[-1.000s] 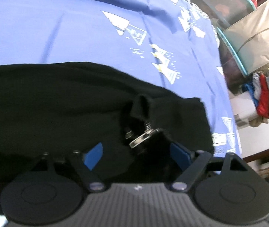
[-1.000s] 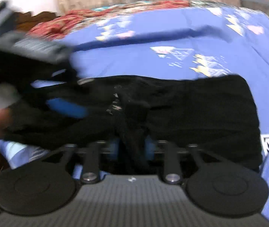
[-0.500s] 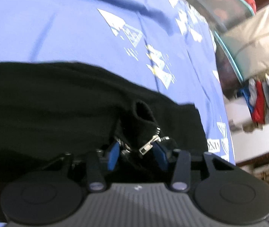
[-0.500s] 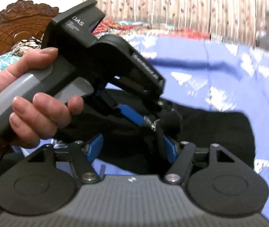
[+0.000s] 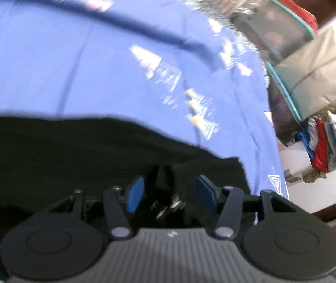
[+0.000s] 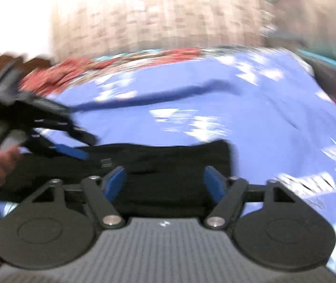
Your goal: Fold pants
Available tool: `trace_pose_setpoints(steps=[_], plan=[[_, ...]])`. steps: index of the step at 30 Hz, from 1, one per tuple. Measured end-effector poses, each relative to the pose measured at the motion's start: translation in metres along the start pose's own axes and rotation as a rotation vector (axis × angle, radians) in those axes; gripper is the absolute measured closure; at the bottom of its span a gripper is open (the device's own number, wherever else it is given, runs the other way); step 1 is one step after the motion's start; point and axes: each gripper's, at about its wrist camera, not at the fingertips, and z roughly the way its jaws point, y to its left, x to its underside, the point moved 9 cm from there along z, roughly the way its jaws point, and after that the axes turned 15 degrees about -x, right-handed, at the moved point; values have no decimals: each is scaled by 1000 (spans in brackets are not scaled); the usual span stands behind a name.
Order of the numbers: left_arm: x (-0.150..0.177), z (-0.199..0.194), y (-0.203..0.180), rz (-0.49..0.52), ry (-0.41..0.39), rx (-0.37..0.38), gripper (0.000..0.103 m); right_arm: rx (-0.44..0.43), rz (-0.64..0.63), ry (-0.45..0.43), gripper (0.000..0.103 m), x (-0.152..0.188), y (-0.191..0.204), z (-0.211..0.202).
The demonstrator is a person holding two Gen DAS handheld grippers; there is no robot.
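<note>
Pants [image 5: 78, 155], black, lie flat on a bed covered by a blue printed sheet [image 5: 73, 54]; a patterned curtain [image 6: 156, 16] hangs behind. Stacked clothes [image 5: 321, 146] and storage boxes [image 5: 281, 30] stand beside the bed. Left tongs [image 5: 171, 193] are partly spread around a bunched fold with a zipper [image 5: 168, 206]. Right tongs [image 6: 165, 180] are spread wide above the cloth, holding nothing; the view is blurred.
</note>
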Motion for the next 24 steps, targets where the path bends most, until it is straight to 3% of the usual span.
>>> trace_pose_setpoints(steps=[2,3,7,14,16,18,21,24], plan=[[-10,1,-22,79,-11,-11,52,51,43,25,71,8,-26,0],[-14,3,-37,127,-12,-12,51,62,49,36,75,12,-33,1],[-20,29,-106,332,15,-21,45,74,0,76,76,24,-42,7],[17,96,-176,470,208,-39,35,42,-238,180,75,41,-33,17],[30,114,-183,474,252,-54,42,27,-305,199,75,40,-33,22],[38,125,-187,494,260,-76,81,9,-346,218,75,41,-32,26],[40,131,-187,496,241,-94,91,-29,-366,239,77,43,-32,33],[31,129,-185,455,237,-82,93,-57,-373,239,90,40,-30,34]])
